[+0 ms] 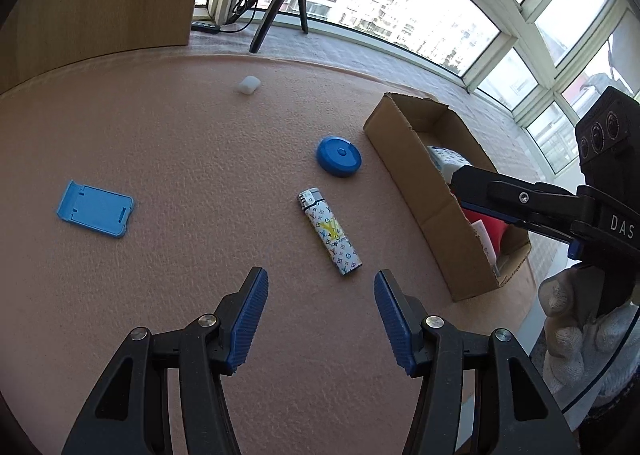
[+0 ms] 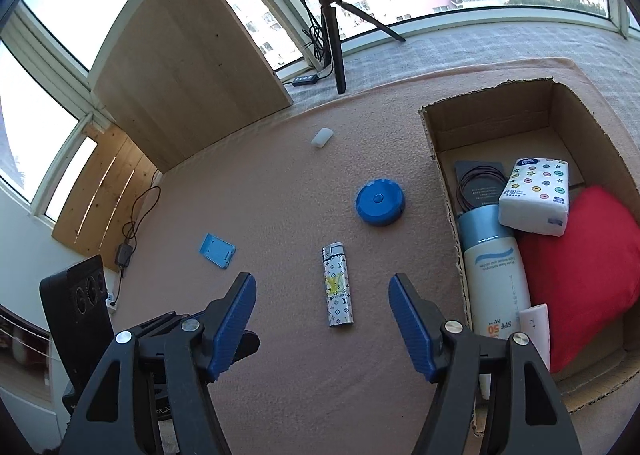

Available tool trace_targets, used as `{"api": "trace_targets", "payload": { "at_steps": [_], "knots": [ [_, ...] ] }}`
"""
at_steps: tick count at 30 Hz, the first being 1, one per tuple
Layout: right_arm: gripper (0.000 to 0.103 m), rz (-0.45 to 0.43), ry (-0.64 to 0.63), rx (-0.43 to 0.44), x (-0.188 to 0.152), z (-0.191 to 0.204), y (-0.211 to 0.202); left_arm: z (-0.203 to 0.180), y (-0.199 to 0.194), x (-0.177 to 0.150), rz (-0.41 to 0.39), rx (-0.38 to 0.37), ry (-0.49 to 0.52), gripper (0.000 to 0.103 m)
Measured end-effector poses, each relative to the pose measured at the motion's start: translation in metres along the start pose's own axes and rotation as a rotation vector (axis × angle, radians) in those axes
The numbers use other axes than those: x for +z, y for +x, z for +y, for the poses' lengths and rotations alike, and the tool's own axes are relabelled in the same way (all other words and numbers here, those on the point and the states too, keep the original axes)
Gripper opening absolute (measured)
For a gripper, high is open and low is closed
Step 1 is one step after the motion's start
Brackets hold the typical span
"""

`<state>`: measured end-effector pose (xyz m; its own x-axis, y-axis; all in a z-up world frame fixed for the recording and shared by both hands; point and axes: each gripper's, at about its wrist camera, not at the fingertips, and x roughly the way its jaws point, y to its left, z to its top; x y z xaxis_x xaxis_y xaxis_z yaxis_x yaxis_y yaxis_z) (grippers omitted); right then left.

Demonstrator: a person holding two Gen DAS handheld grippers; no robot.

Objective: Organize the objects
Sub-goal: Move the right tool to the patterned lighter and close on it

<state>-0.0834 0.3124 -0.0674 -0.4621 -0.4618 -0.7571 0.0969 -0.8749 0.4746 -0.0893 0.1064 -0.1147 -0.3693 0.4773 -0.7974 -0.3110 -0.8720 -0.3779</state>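
Right wrist view: both grippers, right gripper (image 2: 324, 319) and left gripper (image 1: 320, 319), have jaws wide open, empty; lighter (image 2: 338, 287) looks light, stiff, slick (grip across its narrow mid-body).

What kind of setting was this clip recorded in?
Most likely an enclosed balcony or sunroom in a high-rise flat, set up for recording. A curved run of windows looks onto apartment blocks, a tripod with a ring light stands on the sill, and a pink mat serves as the work surface.
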Motion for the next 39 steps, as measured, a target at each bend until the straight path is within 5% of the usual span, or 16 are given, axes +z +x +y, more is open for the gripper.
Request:
{"api": "trace_targets", "payload": {
  "at_steps": [23,39],
  "knots": [
    [0.065,0.133,-0.028,-0.076,-0.004,0.011,0.063,0.009,0.044,0.005,0.06,-0.081,-0.04,0.058],
    [0.044,0.221,-0.055,-0.124,-0.001,0.005,0.1,0.007,0.068,0.012,0.087,-0.108,-0.041,0.057]
  ]
}}
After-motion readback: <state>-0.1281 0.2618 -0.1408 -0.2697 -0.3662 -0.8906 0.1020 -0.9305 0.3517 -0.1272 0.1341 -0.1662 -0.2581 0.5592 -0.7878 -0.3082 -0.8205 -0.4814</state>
